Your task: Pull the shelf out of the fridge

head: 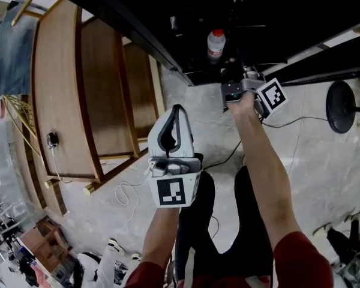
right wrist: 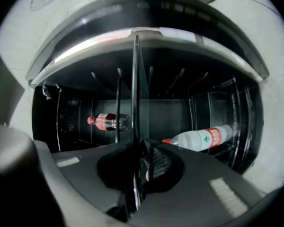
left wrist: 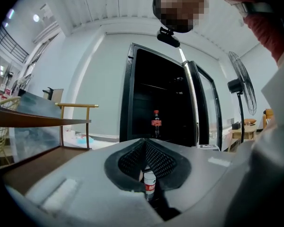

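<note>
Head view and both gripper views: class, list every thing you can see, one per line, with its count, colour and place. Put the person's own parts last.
fridge: one, black, door open, in front of the person
shelf: one, clear glass, inside the fridge, its front edge between the right gripper's jaws
cola bottle: one, dark with red label, upright, higher in the fridge
water bottle: one, clear with red cap and label, lower in the fridge
fan: one, black, on a stand right of the fridge
wooden table: one, brown, at the person's left
white cable: one, on the floor
left gripper: white, jaws together, empty, held back from the fridge
right gripper: grey, shut on the shelf
arms: two, red sleeves
legs: black trousers
</note>
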The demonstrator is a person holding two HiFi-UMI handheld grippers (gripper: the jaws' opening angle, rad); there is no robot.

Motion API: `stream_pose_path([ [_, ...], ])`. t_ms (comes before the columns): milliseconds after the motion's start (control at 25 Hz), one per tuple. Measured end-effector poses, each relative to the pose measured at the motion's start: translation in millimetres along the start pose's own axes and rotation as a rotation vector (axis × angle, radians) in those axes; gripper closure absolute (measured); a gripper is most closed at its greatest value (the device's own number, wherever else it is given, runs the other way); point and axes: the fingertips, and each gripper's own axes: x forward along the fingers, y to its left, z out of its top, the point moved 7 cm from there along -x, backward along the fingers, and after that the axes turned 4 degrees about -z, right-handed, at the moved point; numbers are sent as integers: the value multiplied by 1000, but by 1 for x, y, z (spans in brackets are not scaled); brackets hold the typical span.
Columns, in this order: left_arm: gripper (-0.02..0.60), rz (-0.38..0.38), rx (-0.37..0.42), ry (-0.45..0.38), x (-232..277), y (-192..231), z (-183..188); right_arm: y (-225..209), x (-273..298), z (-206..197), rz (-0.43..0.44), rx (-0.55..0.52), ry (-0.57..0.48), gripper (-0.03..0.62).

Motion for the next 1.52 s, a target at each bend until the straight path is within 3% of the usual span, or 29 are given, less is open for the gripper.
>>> stream_pose_path([
  [160,575,-30,-82,18,-6,7,15,8,-35,-7,1,1,-21,577],
  [480,575,-69,-58,-8,-15,23,59,38,-94,-17,-5,-11,-52,576],
  [760,575,-40,-31,19,-50,7,96,76,-157,-23,-4,56,-60,571],
  [880,575,-14,-61,26,-69,0,122,99,-186,-28,-1,94,-62,576],
  [1280,575,69,-119,43,-126,-46,184,186,-264,-20,38,47,64,574],
  [1520,575,99,-65,27,-172,-82,226,248,-321,0,36,41,107,572],
])
